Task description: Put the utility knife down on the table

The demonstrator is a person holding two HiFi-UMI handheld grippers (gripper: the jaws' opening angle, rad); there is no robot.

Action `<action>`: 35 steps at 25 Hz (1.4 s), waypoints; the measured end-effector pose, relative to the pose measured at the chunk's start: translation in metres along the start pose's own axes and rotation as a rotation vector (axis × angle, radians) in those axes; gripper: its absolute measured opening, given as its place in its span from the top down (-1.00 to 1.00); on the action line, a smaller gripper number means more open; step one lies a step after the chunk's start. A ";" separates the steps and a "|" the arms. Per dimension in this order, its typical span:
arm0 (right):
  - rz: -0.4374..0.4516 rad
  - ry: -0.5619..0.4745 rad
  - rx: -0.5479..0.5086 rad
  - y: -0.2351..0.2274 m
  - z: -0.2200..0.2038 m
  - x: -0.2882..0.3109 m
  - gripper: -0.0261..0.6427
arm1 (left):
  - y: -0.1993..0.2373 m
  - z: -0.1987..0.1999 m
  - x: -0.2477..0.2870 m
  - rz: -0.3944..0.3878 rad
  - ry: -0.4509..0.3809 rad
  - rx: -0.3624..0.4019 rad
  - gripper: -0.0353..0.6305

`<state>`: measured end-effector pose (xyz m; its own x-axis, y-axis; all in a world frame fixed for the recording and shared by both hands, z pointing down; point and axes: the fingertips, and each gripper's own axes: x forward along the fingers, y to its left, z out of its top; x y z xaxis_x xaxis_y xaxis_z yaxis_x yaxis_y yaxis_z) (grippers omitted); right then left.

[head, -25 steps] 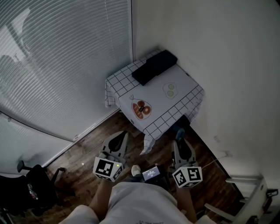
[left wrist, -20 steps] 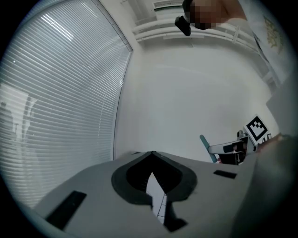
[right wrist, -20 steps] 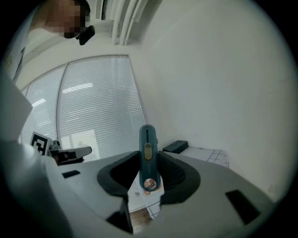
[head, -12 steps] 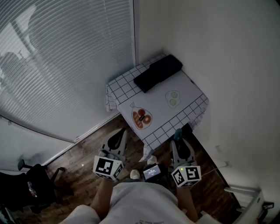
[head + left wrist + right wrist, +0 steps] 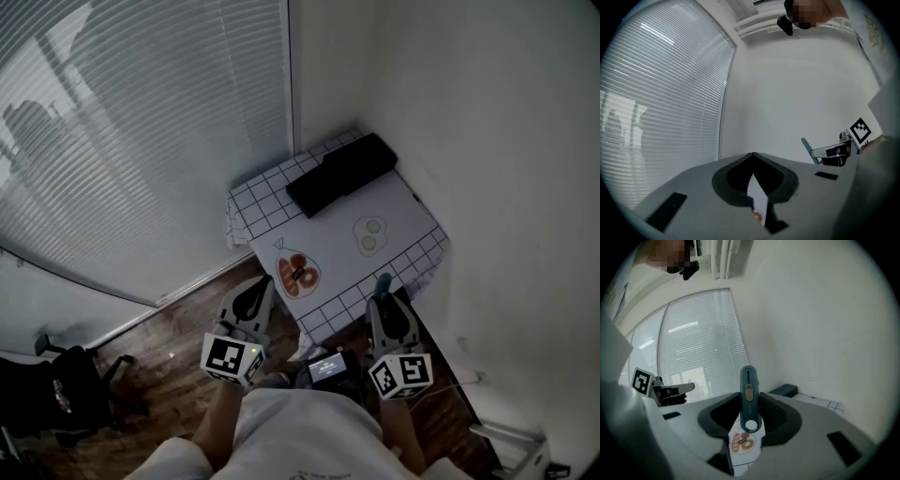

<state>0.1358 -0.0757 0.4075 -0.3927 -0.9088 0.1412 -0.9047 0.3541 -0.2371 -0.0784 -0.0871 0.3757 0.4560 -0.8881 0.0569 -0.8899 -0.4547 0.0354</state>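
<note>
A teal utility knife [image 5: 748, 394] stands upright between the pads of my right gripper [image 5: 750, 401], which is shut on it. In the head view its teal tip [image 5: 382, 281] pokes out of the right gripper [image 5: 384, 298] at the near edge of a small table [image 5: 403, 202] covered by a white cloth with a grid border. My left gripper [image 5: 253, 298] points at the table's near left corner; its fingertips meet, and nothing shows between them [image 5: 753, 161]. An orange print [image 5: 298, 273] on the cloth lies just ahead of both grippers.
A long black box [image 5: 341, 174] lies across the table's far side, and a green print [image 5: 367, 234] marks the cloth. The table stands in a corner, with window blinds [image 5: 141, 141] to the left and a white wall to the right. A black chair [image 5: 56, 394] stands on the wooden floor at lower left.
Both grippers have moved forward and now reach the table's near edge. The knife stays gripped in the right one.
</note>
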 end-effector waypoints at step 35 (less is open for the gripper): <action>-0.114 0.097 0.026 -0.027 -0.019 0.066 0.51 | 0.049 -0.021 0.079 -0.085 0.082 -0.016 0.87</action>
<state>0.1310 -0.1412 0.4410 -0.3031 -0.9167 0.2604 -0.9402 0.2432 -0.2385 -0.0855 -0.1780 0.4032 0.5290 -0.8379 0.1343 -0.8484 -0.5260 0.0598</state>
